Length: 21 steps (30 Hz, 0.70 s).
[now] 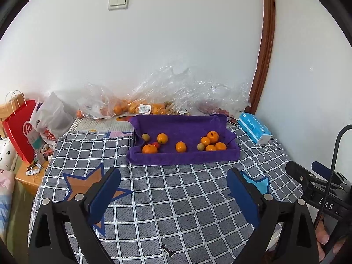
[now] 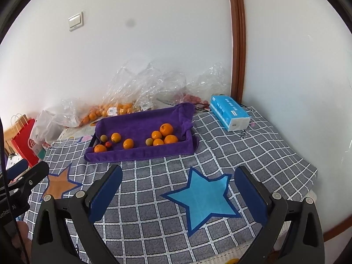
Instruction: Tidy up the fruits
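left hand-held gripper [image 1: 173,177] | black frame, blue pads, silver screws | right hand-held gripper [image 2: 178,176] | same

Grey checked tablecloth [image 2: 167,176] under both grippers. Light-blue fabric star [image 2: 203,198] between right fingers, orange star [image 1: 88,182] by left inner finger. Blue tissue pack [image 2: 228,115] ahead-right, near brown door frame [image 2: 237,44]. Red paper bag [image 1: 18,129] far left. White wall switch [image 1: 118,1] up ahead on the wall.
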Each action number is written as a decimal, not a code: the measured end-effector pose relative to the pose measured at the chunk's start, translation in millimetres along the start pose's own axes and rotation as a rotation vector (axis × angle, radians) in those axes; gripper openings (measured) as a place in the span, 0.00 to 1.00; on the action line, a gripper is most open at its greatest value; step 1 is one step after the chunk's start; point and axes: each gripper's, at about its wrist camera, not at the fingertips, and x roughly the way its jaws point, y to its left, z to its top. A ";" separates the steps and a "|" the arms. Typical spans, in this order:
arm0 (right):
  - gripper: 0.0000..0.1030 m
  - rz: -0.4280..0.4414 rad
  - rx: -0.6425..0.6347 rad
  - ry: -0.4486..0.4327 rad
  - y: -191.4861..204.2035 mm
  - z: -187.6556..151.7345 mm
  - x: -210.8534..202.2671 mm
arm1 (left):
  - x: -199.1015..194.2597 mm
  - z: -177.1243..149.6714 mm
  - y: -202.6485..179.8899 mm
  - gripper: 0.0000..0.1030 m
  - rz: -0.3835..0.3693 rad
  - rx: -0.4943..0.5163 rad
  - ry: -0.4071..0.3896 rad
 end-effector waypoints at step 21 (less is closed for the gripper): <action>0.98 -0.019 0.012 0.003 -3.5 -1.4 -3.7 | 2.1 0.2 -2.7 0.95 0.022 0.016 0.008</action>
